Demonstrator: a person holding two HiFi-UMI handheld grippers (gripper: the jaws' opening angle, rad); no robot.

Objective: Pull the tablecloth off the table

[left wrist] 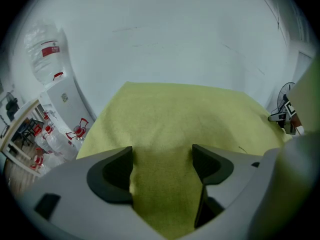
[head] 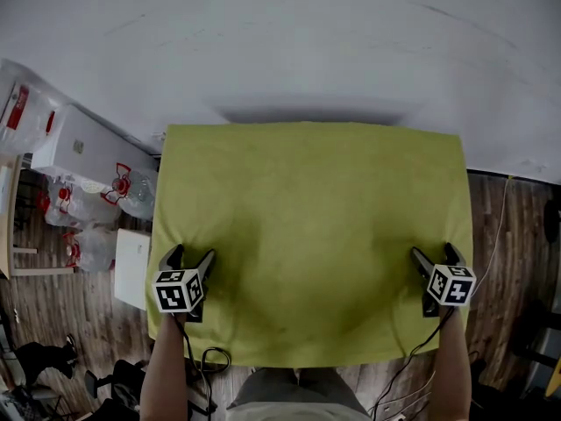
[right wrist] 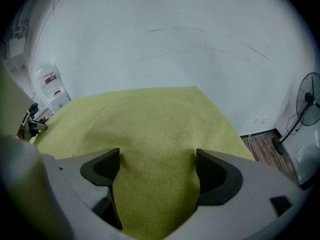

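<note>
Big pale wall (head: 289, 42) ahead of you, and right against it the yellow-green tablecloth (head: 307, 235) lies flat over the table, hiding it completely, with wood floor (head: 517, 235) on both sides. Your left gripper (head: 192, 253) is at the cloth's near left corner and your right gripper (head: 433, 251) at the near right corner, both angled down at the fabric. Left jaws stand wide apart, with cloth showing between them and the pads not pinching it. Same on the right: jaws spread, only green fabric in the gap, nothing gripped. Off to your left are a white cabinet (head: 88, 152) and clear water bottles (head: 96, 204). A fan (right wrist: 307, 106) stands at your right.
</note>
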